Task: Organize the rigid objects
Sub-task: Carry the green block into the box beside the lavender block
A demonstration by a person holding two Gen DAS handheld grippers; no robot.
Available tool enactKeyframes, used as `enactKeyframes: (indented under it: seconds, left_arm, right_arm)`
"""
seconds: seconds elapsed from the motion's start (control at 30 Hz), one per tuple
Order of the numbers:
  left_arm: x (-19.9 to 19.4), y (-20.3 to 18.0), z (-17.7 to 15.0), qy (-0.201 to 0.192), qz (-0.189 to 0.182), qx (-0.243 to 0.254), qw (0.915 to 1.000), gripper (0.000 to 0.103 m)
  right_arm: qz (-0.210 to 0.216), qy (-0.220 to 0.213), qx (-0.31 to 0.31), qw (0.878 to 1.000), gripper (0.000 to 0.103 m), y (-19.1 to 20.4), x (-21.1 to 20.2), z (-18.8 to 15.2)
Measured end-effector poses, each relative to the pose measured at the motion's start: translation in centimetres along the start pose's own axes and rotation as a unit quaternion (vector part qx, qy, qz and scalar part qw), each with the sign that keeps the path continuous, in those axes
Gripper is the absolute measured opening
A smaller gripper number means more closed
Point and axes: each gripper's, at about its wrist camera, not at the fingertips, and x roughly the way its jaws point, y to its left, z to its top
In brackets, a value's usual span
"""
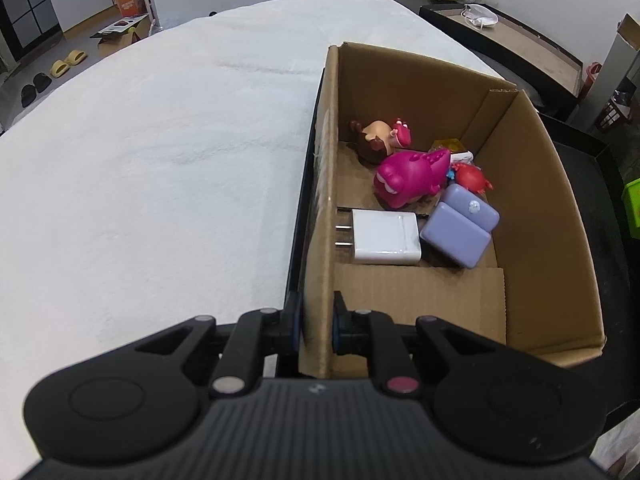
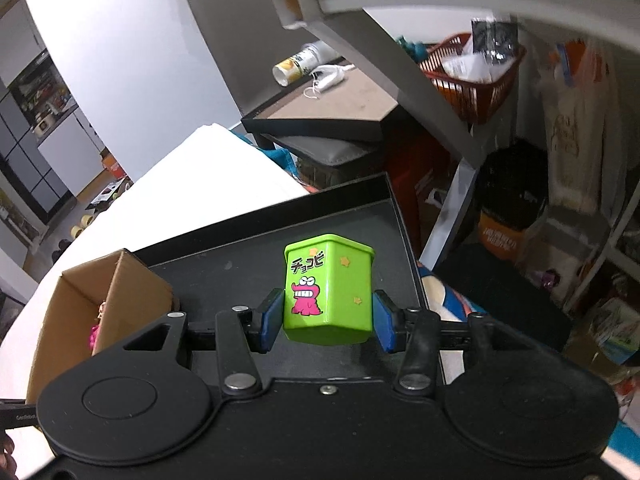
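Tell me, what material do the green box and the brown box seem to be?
Green box: probably hard plastic, glossy, with printed cartoon and moulded edges. Brown box: corrugated cardboard, matte; the fluted edge shows at its flaps.

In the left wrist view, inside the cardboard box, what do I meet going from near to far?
White charger → purple block → pink dinosaur → brown-haired figure.
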Motion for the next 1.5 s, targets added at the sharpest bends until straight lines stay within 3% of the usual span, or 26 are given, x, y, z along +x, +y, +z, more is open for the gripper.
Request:
enactKeyframes:
  seconds: [0.87,1.5]
  left_arm:
    - [0.0,1.5,-0.2,-0.006,-0.036,-0.015,0.9992,0.014]
    - [0.0,2.6,-0.6,-0.013,-0.064,-0.027,0.9975,0.016]
  right_arm:
    - [-0.047,-0.01,-0.053,0.997,0.046,7.6,-2.4,1.1]
    - [-0.009,0.01,-0.106,0.994,0.046,18.6,-0.8,0.6]
